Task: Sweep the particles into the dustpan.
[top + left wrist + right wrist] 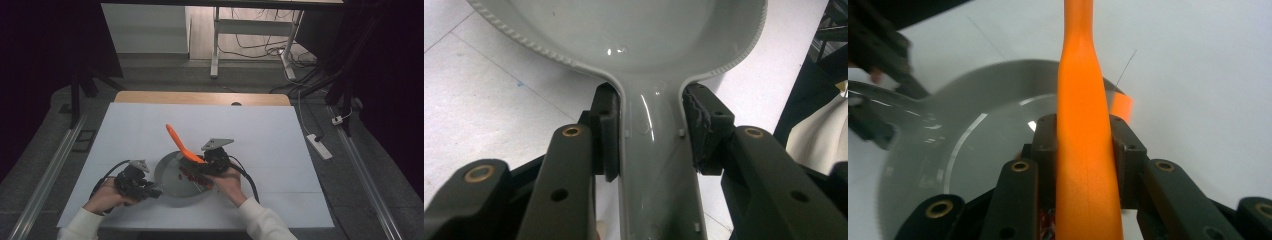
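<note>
Lower centre of high view: left gripper clamped on handle of round grey plastic pan. Right gripper grips orange plastic spatula, handle slanting up-left over pan.

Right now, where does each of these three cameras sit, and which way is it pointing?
High view: fixed above the person's side, looking forward and down on the white table; both hands, white sleeves, left tool and right tool show.
Left gripper view: rides on the left tool, looking along its black jaws shut on the grey pan by its handle.
Right gripper view: rides on the right tool, looking along its jaws clamping the orange spatula.
Shared: all three show the grey pan.
</note>
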A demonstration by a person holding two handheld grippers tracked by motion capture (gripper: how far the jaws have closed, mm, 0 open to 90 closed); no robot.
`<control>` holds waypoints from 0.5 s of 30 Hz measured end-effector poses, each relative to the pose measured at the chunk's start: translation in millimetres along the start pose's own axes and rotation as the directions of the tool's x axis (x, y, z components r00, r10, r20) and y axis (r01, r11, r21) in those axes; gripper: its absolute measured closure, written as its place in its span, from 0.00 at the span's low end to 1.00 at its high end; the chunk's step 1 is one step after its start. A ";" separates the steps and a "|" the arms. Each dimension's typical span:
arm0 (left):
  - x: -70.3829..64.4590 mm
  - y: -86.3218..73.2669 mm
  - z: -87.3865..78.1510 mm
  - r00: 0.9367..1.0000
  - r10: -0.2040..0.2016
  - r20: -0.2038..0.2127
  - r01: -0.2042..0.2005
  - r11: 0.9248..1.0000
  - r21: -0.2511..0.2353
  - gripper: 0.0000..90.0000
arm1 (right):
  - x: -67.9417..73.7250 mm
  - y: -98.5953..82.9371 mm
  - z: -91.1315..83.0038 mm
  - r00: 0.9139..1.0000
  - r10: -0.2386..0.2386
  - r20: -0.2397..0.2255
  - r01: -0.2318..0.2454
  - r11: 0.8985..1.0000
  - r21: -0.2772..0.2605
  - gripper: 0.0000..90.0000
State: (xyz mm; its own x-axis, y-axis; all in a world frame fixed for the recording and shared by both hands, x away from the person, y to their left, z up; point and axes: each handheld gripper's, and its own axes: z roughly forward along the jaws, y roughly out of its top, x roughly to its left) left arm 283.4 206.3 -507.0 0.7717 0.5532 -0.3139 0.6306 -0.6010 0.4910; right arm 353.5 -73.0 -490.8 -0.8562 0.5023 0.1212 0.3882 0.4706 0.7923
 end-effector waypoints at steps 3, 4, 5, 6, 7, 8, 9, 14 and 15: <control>0.6 -0.6 0.4 1.000 0.001 0.002 -0.001 1.000 -0.003 0.68 | 1.5 3.2 -4.4 1.000 -0.011 0.003 0.011 1.000 -0.026 0.78; 1.0 -0.8 0.5 1.000 0.003 0.003 -0.003 1.000 -0.003 0.68 | 0.2 4.1 -6.9 1.000 -0.010 0.009 0.010 0.999 -0.036 0.78; 1.3 -1.0 0.4 1.000 0.003 0.003 -0.003 1.000 -0.004 0.68 | -1.8 4.8 -9.7 1.000 -0.007 0.018 0.008 0.999 -0.044 0.78; 1.5 -1.2 0.3 1.000 0.003 0.003 -0.003 1.000 -0.004 0.68 | -4.1 5.2 -12.5 1.000 -0.004 0.030 0.006 0.999 -0.050 0.78; 1.8 -1.5 0.2 1.000 0.003 0.005 -0.003 1.000 -0.006 0.68 | -7.0 5.3 -15.1 0.999 0.000 0.042 0.003 0.998 -0.058 0.78; 2.1 -1.8 -0.1 1.000 0.005 0.006 -0.005 1.000 -0.007 0.68 | -10.2 5.3 -17.9 0.999 0.005 0.052 -0.002 0.998 -0.062 0.78; 2.3 -2.3 -0.4 1.000 0.005 0.007 -0.005 1.000 -0.007 0.68 | -13.2 5.0 -20.9 0.998 0.012 0.063 -0.008 0.998 -0.065 0.78; 3.6 -6.3 -1.6 1.000 0.006 0.014 -0.006 1.000 -0.015 0.68 | -23.9 2.3 -32.9 0.993 0.018 0.118 -0.010 0.998 -0.066 0.78; 3.7 -7.0 -2.0 1.000 0.008 0.013 -0.008 1.000 -0.014 0.68 | -25.3 1.5 -35.2 0.992 0.019 0.125 -0.011 0.998 -0.065 0.78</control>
State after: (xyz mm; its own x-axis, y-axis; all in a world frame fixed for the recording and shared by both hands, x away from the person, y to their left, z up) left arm 281.7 213.7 -510.0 0.7779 0.5404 -0.3206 0.6231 -0.5974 0.5049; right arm 363.7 -110.6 -471.6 -0.7990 0.5983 0.0604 0.3747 0.4168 0.8281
